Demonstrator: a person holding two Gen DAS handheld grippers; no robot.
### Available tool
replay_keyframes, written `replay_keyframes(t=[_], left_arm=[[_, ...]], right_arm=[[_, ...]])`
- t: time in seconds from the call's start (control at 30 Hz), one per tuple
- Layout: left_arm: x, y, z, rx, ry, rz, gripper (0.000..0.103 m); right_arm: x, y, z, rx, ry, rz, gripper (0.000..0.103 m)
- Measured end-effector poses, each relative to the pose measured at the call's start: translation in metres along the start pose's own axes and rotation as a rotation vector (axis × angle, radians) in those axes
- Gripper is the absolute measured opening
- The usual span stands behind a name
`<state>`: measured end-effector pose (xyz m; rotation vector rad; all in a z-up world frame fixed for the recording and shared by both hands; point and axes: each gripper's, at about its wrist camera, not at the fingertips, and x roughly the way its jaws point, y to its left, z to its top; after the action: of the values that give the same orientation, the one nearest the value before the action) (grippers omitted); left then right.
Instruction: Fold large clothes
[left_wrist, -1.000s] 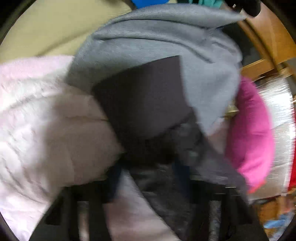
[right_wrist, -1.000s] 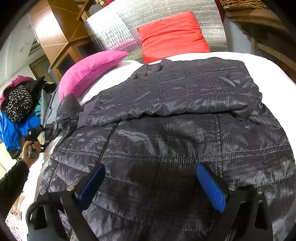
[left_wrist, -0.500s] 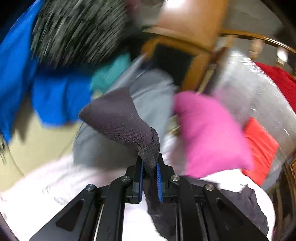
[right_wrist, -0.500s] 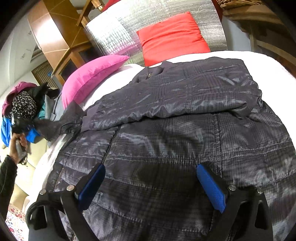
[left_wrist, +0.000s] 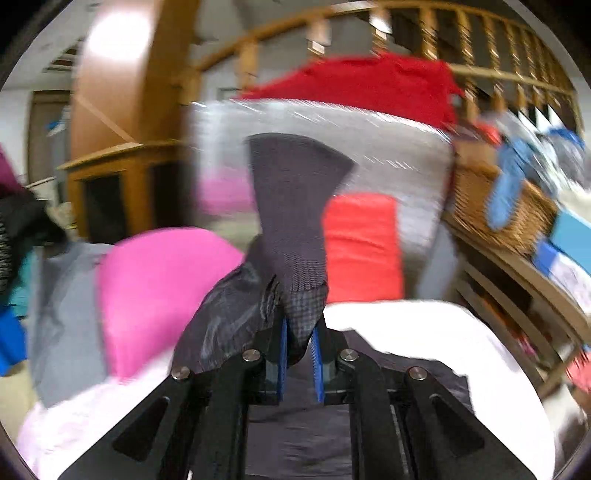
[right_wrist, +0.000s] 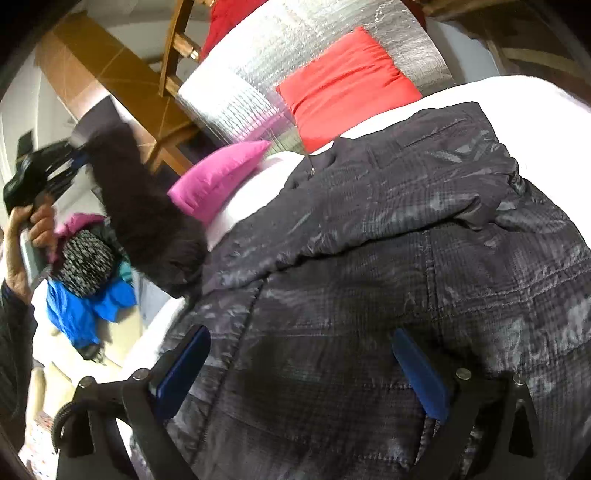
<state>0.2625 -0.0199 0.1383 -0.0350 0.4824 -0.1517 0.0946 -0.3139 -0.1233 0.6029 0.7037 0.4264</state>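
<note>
- While it lies spread over a white bed (right_wrist: 524, 92), a dark quilted jacket (right_wrist: 388, 258) fills most of the right wrist view; its near sleeve is folded across the chest, and its collar points toward the pillows.
- Behind the jacket, at the head of the bed, a silver quilted panel (right_wrist: 266, 70) stands upright with a red garment (left_wrist: 369, 85) draped over its top.
- Against that panel, beyond the jacket collar, leans a red pillow (right_wrist: 343, 88); a pink pillow (right_wrist: 218, 173) lies just beside the jacket's far shoulder.
- Off the jacket's left side, a heap of clothes (right_wrist: 85, 280) in blue, pink and speckled black-and-white sits beside the bed.
- To the right of the jacket in the left wrist view, a wicker basket (left_wrist: 491, 206) rests on wooden shelving, blurred.
- From the jacket's left edge, its other sleeve (right_wrist: 136, 199) rises up into the air, away from the bed.
- The left claw (left_wrist: 300, 354), gripped by a hand (right_wrist: 33, 229), is clamped narrow on the fabric just behind that sleeve's ribbed cuff (left_wrist: 291, 206), which stands up beyond the blue pads.
- The right claw (right_wrist: 303, 373) stands wide over the jacket's lower front, nothing pinched between its blue pads.
</note>
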Motion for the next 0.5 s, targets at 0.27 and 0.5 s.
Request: replay_keyframes(t=[0.27,0.5], left_arm=[[0.095,-0.12,-0.088,0.096,0.225,-0.078,0.01],[0.129,-0.156,-0.152,0.172,0.379,-0.077,0.012]], right_arm=[[-0.028,-0.027,0.016,0.186,-0.1,0.047,0.1],[-0.055,-0.047,0.023,0.291,-0.208,0.056,0.1]])
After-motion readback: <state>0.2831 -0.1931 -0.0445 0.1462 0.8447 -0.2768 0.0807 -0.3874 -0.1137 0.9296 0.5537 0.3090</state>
